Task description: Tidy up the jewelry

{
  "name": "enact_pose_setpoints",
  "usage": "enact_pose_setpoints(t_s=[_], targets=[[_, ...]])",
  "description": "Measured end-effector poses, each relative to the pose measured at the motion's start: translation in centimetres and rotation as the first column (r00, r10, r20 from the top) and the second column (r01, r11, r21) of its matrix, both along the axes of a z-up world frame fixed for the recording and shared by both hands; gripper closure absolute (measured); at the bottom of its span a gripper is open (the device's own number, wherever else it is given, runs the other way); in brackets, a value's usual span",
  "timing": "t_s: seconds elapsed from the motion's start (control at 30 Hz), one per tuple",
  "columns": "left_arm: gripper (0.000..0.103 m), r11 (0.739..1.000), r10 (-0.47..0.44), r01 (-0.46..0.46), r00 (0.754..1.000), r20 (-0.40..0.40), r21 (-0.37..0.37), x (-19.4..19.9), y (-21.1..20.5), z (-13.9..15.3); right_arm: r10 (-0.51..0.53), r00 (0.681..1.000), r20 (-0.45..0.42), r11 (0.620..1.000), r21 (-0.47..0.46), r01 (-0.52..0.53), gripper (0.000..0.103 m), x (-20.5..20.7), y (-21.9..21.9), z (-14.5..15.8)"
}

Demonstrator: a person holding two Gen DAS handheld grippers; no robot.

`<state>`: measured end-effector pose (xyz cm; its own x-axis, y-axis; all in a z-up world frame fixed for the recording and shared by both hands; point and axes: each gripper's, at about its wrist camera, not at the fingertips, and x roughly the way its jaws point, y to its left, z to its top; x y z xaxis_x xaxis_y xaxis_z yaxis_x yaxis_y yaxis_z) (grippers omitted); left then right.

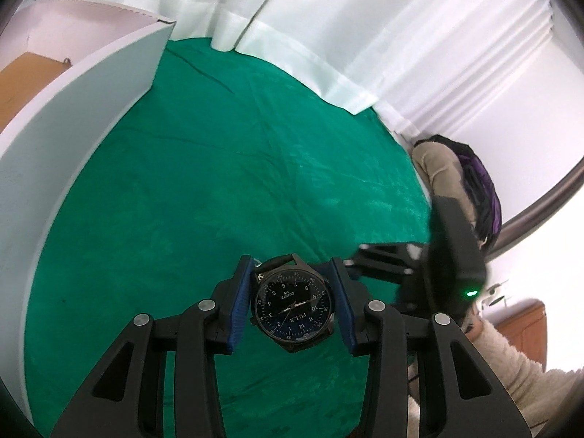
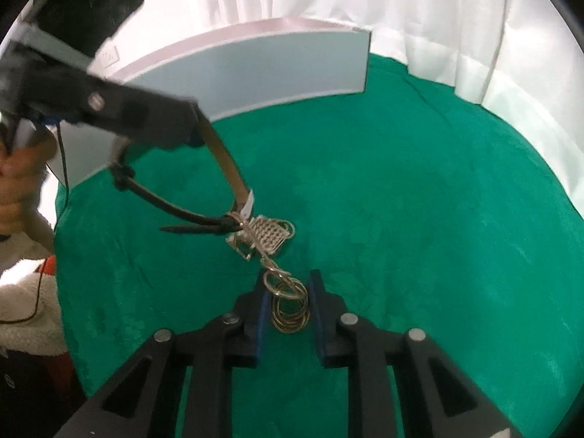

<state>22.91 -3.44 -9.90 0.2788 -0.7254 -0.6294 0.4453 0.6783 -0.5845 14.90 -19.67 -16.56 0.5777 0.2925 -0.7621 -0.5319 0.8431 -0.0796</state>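
In the left wrist view my left gripper is shut on a black watch with a dark dial, its blue pads pressing the case from both sides above the green cloth. Seen from the right wrist view, the left gripper hangs at the upper left and the watch straps dangle to a sparkly silver piece on the cloth. A chain runs from that piece to a bunch of gold rings. My right gripper has its pads against both sides of the rings.
A tall white box stands at the far side of the cloth; it fills the left edge in the left wrist view. White curtains hang behind. A person's fleecy sleeve is at the left.
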Motion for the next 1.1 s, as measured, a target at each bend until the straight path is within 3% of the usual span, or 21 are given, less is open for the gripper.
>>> enact_pose_setpoints(t_s=[0.3,0.57,0.77,1.1], targets=[[0.061,0.999,0.008,-0.009,1.0,-0.027,-0.034,0.1,0.3,-0.7,-0.015,0.995,0.097,0.999,0.041,0.011,0.083,-3.2,0.6,7.0],[0.063,0.991,0.018,-0.036,0.991,-0.135,-0.132,0.8,0.5,-2.5,-0.029,0.988,0.153,0.996,0.084,0.017,0.083,-4.2,2.2,11.1],[0.038,0.985,0.025,-0.049,0.99,-0.141,-0.167,0.7,1.2,-2.2,-0.046,0.988,0.146,0.986,0.167,0.022,0.085,-4.2,1.6,12.3],[0.037,0.988,0.046,-0.06,0.994,-0.099,-0.144,-1.0,2.7,-0.8,-0.028,0.977,0.213,0.981,0.195,-0.014,0.085,-5.8,2.3,15.3]])
